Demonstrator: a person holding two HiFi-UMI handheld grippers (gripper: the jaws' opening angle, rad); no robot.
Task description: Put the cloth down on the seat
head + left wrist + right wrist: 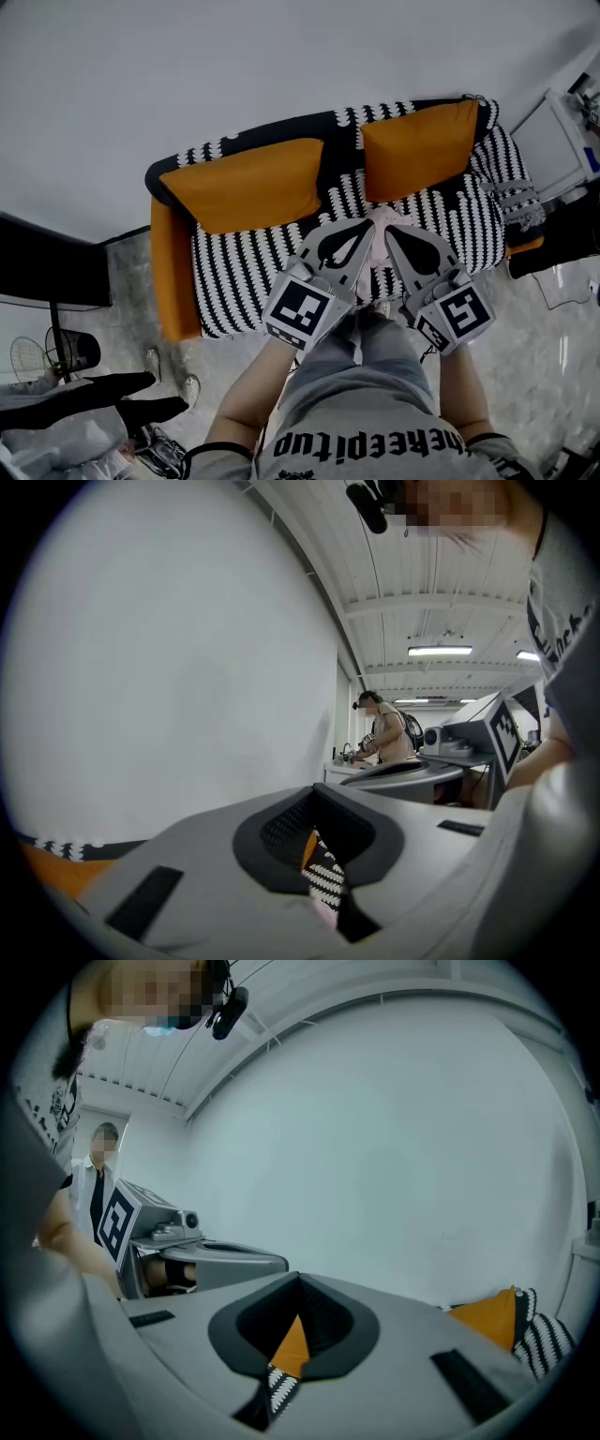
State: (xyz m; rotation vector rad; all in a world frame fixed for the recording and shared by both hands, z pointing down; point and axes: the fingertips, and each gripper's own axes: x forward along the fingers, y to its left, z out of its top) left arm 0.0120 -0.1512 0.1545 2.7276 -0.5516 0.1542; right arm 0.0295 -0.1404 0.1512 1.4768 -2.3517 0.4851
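Standing before a sofa (169,272), with both tools reaching out side by side toward it and their tips almost meeting. Left tool (366,228) closed, apparently pinching the top of a pale pink cloth (379,246); same pale fabric glimpsed through the slit behind its jaws in the left gripper view (325,909). Right tool (390,231) closed too, tip right against the cloth's other edge in the head view, yet showing only orange and striped fabric through its own slit, so no telling whether gripping a corner or merely shut beside it. Cloth bunched narrow between the two tips and trailing back toward the person, long axis running along the gap between the tools rather than across it. Directly beyond and beneath: the striped seat (244,272), right half, just in front of the right orange cushion (419,150). Judging from this, not yet laid down. For the coming move: lower both tips forward and down onto the stripes, then part the jaws, left first to be trusted as carrier. Neither hand clearly nearer. Possible snag: landing crumpled, or slipping off the front edge.
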